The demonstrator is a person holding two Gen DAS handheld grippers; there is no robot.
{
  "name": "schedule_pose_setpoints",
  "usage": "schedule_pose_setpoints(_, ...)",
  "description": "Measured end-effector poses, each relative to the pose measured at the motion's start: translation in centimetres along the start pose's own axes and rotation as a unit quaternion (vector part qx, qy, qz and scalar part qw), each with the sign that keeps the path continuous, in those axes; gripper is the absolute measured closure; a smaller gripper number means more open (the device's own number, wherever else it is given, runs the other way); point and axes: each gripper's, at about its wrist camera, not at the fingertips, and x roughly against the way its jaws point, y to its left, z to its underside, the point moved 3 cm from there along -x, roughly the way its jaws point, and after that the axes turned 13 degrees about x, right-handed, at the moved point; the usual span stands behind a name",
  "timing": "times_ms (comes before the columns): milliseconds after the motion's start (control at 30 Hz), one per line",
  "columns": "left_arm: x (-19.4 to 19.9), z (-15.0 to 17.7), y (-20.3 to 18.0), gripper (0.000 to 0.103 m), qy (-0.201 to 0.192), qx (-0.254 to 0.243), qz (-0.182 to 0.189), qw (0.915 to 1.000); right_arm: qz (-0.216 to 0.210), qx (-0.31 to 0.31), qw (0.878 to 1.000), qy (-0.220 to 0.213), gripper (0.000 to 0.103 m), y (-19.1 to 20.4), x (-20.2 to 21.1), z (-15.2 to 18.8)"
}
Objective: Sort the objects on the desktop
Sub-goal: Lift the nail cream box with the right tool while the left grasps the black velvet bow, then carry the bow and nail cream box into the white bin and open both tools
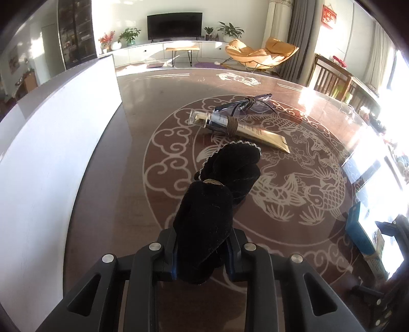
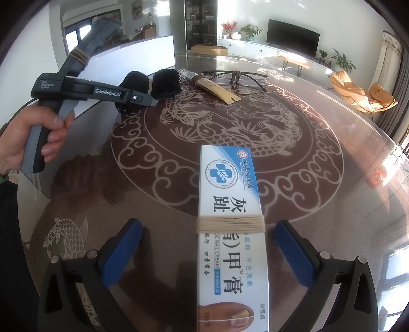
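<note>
While your left gripper jaws clamp the black pouch, your right gripper jaws stand apart with the nail cream box lying between them on the surface, its long axis pointing straight ahead.

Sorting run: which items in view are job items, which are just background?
Job items:
- black velvet pouch, held in left gripper
- gold tube
- glasses
- nail cream box, between the open fingers of right gripper
- white bin

Background:
- TV
- yellow chair
- plants
- cardboard box
</note>
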Motion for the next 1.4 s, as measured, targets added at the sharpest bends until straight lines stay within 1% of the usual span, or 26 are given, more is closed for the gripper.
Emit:
schedule_pose_setpoints(67, 2.0, 2.7, 0.6, 0.074, 0.003, 0.027, 0.005, 0.9996, 0.0, 0.0, 1.0, 0.0, 0.0, 0.0, 0.0, 0.0)
schedule_pose_setpoints(133, 3.3, 4.8, 0.8, 0.065, 0.002, 0.037, 0.009, 0.9993, 0.0, 0.0, 1.0, 0.0, 0.0, 0.0, 0.0, 0.0)
schedule_pose_setpoints(167, 3.7, 5.4, 0.5, 0.046, 0.003, 0.032, 0.012, 0.9994, 0.0, 0.0, 1.0, 0.0, 0.0, 0.0, 0.0, 0.0)
schedule_pose_setpoints(200, 3.6, 5.7, 0.2, 0.016, 0.008, 0.021, 0.012, 0.9997, 0.0, 0.0, 1.0, 0.0, 0.0, 0.0, 0.0, 0.0)
schedule_pose_setpoints(233, 3.4, 5.9, 0.0, 0.005, 0.011, 0.009, 0.002, 0.9999, 0.0, 0.0, 1.0, 0.0, 0.0, 0.0, 0.0, 0.0)
schedule_pose_setpoints(267, 3.2, 5.9, -0.1, 0.001, 0.005, -0.004, -0.01, 0.9999, 0.0, 0.0, 1.0, 0.0, 0.0, 0.0, 0.0, 0.0)
schedule_pose_setpoints(333, 2.5, 5.6, -0.4, 0.001, 0.004, -0.031, -0.031, 0.999, 0.0, 0.0, 1.0, 0.0, 0.0, 0.0, 0.0, 0.0)
schedule_pose_setpoints(367, 2.2, 5.4, -0.4, 0.0, 0.009, -0.037, -0.033, 0.9987, 0.0, 0.0, 1.0, 0.0, 0.0, 0.0, 0.0, 0.0)
schedule_pose_setpoints(433, 2.2, 5.1, -0.1, 0.0, 0.008, -0.034, -0.02, 0.9992, 0.0, 0.0, 1.0, 0.0, 0.0, 0.0, 0.0, 0.0)
schedule_pose_setpoints(500, 2.2, 5.1, 0.0, 0.0, 0.0, -0.036, -0.014, 0.9992, -0.001, 0.0, 1.0, 0.0, 0.0, 0.0, 0.0, 0.0)
schedule_pose_setpoints(1033, 1.7, 4.7, -0.3, 0.0, -0.002, -0.034, -0.017, 0.9993, -0.001, 0.0, 1.0, 0.0, 0.0, 0.0, 0.0, 0.1)
schedule_pose_setpoints(1100, 1.5, 4.6, -0.3, 0.0, 0.006, -0.036, -0.019, 0.9991, 0.0, 0.0, 1.0, -0.001, 0.0, 0.0, 0.0, 0.0)
schedule_pose_setpoints(1133, 1.3, 4.3, -0.5, 0.0, 0.023, -0.039, -0.021, 0.9988, -0.004, 0.007, 1.0, 0.005, 0.0, -0.1, -0.1, -0.2)
schedule_pose_setpoints(1167, 1.0, 4.0, -0.7, 0.0, 0.049, -0.046, -0.022, 0.9975, -0.02, 0.019, 0.999, 0.029, 0.0, -0.1, -0.4, -0.6)
schedule_pose_setpoints(1200, 0.9, 3.8, -1.0, 0.007, 0.063, -0.055, -0.023, 0.9962, -0.034, 0.026, 0.998, 0.05, 0.0, -0.4, -0.7, -1.0)
schedule_pose_setpoints(1233, 1.4, 3.6, -1.3, 0.024, 0.053, -0.057, -0.018, 0.9968, -0.036, 0.024, 0.997, 0.062, 0.01, -0.7, -0.7, -1.4)
schedule_pose_setpoints(1267, 1.9, 3.5, -1.6, 0.062, 0.042, -0.058, -0.014, 0.9973, -0.028, 0.019, 0.997, 0.064, 0.025, -1.2, -0.4, -1.8)
schedule_pose_setpoints(1300, 2.1, 3.6, -1.8, 0.074, 0.045, -0.056, -0.017, 0.9972, -0.028, 0.012, 0.997, 0.071, 0.059, -1.8, -0.2, -2.1)
schedule_pose_setpoints(1333, 2.3, 3.7, -1.9, 0.074, 0.05, -0.049, -0.011, 0.9975, -0.038, -0.001, 0.996, 0.08, 0.059, -2.2, -0.3, -2.3)
schedule_pose_setpoints(1367, 2.9, 4.0, -2.0, 0.075, 0.048, -0.041, 0.005, 0.998, -0.035, -0.009, 0.996, 0.081, 0.059, -2.5, -0.1, -2.3)
schedule_pose_setpoints(1400, 3.6, 4.3, -2.0, 0.075, 0.04, -0.04, 0.01, 0.9984, -0.024, -0.006, 0.996, 0.081, 0.059, -2.5, 0.3, -2.4)
